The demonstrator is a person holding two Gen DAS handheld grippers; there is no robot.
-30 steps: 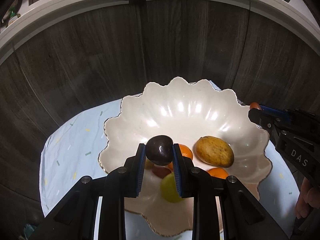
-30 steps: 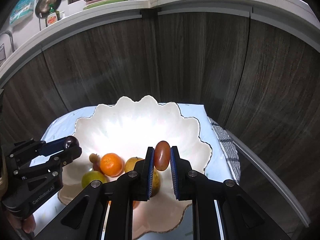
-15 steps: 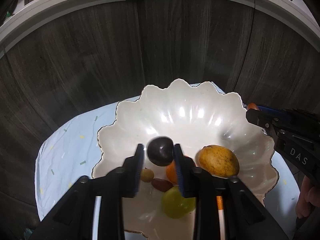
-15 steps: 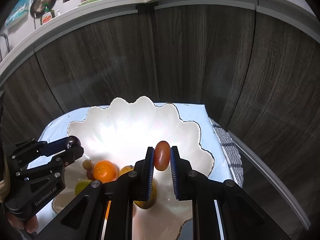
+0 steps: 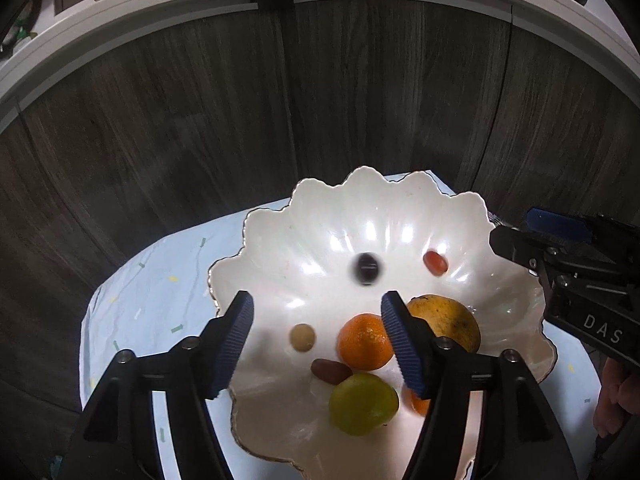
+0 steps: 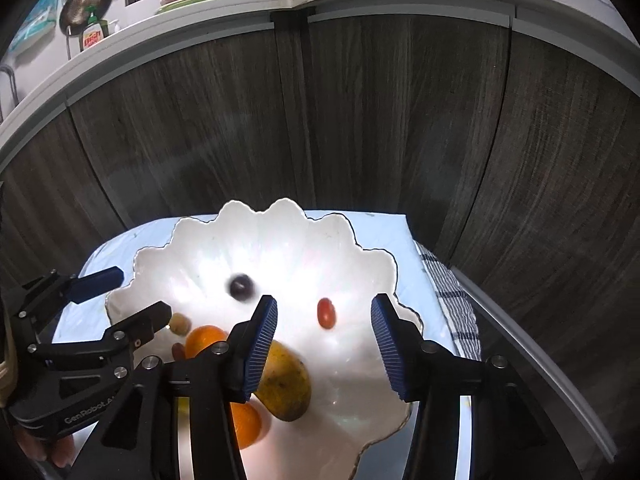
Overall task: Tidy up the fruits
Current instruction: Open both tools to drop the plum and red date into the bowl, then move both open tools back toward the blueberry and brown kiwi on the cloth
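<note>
So, from the left wrist view, the scalloped white bowl (image 5: pixel 460 216) sits on a pale blue cloth (image 5: pixel 160 280) and holds a blurred dark plum (image 5: pixel 365 274), a small red fruit (image 5: pixel 435 262), an orange (image 5: pixel 364 340), a mango (image 5: pixel 448 322), a green fruit (image 5: pixel 362 402), a tan berry (image 5: pixel 303 336) and a brown date-like piece (image 5: pixel 330 370). The left gripper (image 5: pixel 316 338) has just been opening, with nothing pinched.

Right wrist view: same bowl (image 6: pixel 360 264), plum (image 6: pixel 241 287) and red fruit (image 6: pixel 326 313) lying loose inside. The right gripper (image 6: pixel 324 344) has just spread too, holding nothing.
</note>
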